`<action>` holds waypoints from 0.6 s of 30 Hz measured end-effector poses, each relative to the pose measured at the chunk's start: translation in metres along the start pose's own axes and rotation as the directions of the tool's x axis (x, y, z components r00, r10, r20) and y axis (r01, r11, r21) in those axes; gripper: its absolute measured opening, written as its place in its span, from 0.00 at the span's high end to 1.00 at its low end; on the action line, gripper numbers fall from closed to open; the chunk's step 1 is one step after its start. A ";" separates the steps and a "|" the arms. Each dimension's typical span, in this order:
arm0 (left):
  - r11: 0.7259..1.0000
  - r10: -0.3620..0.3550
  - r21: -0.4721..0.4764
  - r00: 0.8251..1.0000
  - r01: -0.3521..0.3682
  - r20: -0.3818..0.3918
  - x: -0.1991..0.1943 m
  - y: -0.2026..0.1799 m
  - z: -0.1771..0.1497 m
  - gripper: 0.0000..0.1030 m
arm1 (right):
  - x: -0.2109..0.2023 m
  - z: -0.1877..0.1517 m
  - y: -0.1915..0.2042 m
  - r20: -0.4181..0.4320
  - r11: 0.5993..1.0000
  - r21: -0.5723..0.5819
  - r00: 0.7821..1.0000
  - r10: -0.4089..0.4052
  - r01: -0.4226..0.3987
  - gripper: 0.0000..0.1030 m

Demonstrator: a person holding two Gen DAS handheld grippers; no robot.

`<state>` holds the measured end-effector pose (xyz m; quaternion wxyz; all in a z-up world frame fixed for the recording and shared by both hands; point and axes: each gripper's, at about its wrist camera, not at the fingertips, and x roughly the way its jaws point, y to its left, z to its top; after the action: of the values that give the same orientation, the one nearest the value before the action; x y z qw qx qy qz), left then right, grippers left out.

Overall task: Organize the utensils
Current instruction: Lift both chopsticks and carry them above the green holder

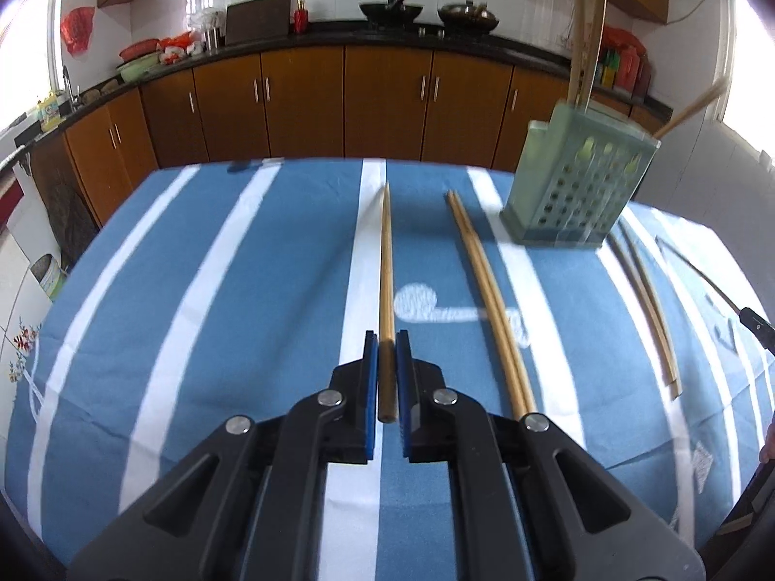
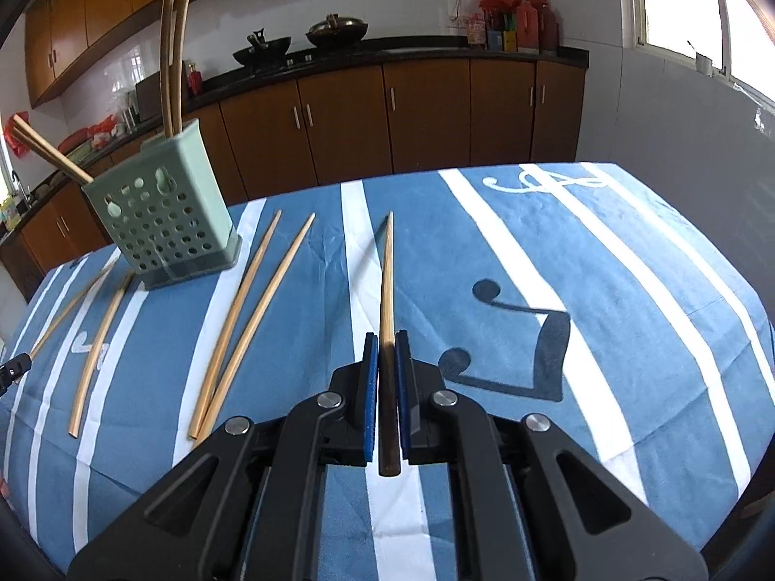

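My left gripper (image 1: pixel 386 339) is shut on a wooden chopstick (image 1: pixel 386 261) that points forward over the blue striped cloth (image 1: pixel 193 290). My right gripper (image 2: pixel 386 339) is shut on another chopstick (image 2: pixel 386 281), held just above the cloth (image 2: pixel 605 290). A green perforated holder (image 1: pixel 576 184) stands at the far right in the left wrist view and at the far left in the right wrist view (image 2: pixel 164 222), with several chopsticks standing in it. Two pairs of loose chopsticks lie on the cloth: one pair (image 1: pixel 489 300) left of the holder, another pair (image 1: pixel 644 310) right of it.
Brown kitchen cabinets (image 1: pixel 339 101) and a dark counter with woks run behind the table. The table's far edge lies just beyond the holder. The tip of the other gripper (image 1: pixel 755 324) shows at the right edge of the left wrist view.
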<state>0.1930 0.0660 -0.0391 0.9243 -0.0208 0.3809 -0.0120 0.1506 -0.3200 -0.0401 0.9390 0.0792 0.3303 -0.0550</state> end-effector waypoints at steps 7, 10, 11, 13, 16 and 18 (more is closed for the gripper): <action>0.999 -0.028 -0.027 0.987 0.033 0.156 -0.047 0.003 0.031 0.92 | -0.028 0.030 -0.003 0.114 1.000 0.008 0.993 0.008 -0.009 0.93; 0.998 -0.039 -0.036 0.978 0.048 0.204 -0.063 0.004 0.042 0.92 | -0.039 0.041 -0.003 0.159 1.000 0.015 0.987 0.019 -0.021 0.93; 0.998 -0.042 -0.039 0.974 0.052 0.224 -0.070 0.004 0.047 0.92 | -0.041 0.043 -0.002 0.168 1.000 0.018 0.986 0.022 -0.025 0.93; 0.997 -0.048 -0.039 0.968 0.059 0.245 -0.078 0.004 0.054 0.92 | -0.047 0.048 -0.003 0.187 0.999 0.026 0.982 0.033 -0.039 0.93; 0.997 -0.052 -0.034 0.964 0.063 0.262 -0.084 0.003 0.062 0.92 | -0.052 0.054 -0.002 0.202 0.998 0.034 0.979 0.040 -0.048 0.93; 0.998 -0.055 -0.026 0.961 0.064 0.271 -0.088 0.001 0.067 0.92 | -0.055 0.058 -0.001 0.209 0.998 0.039 0.977 0.049 -0.058 0.93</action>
<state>0.1781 0.0723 0.0703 0.9663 -0.0495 0.2508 -0.0302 0.1434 -0.3289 0.0387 0.9675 0.1026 0.2267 -0.0452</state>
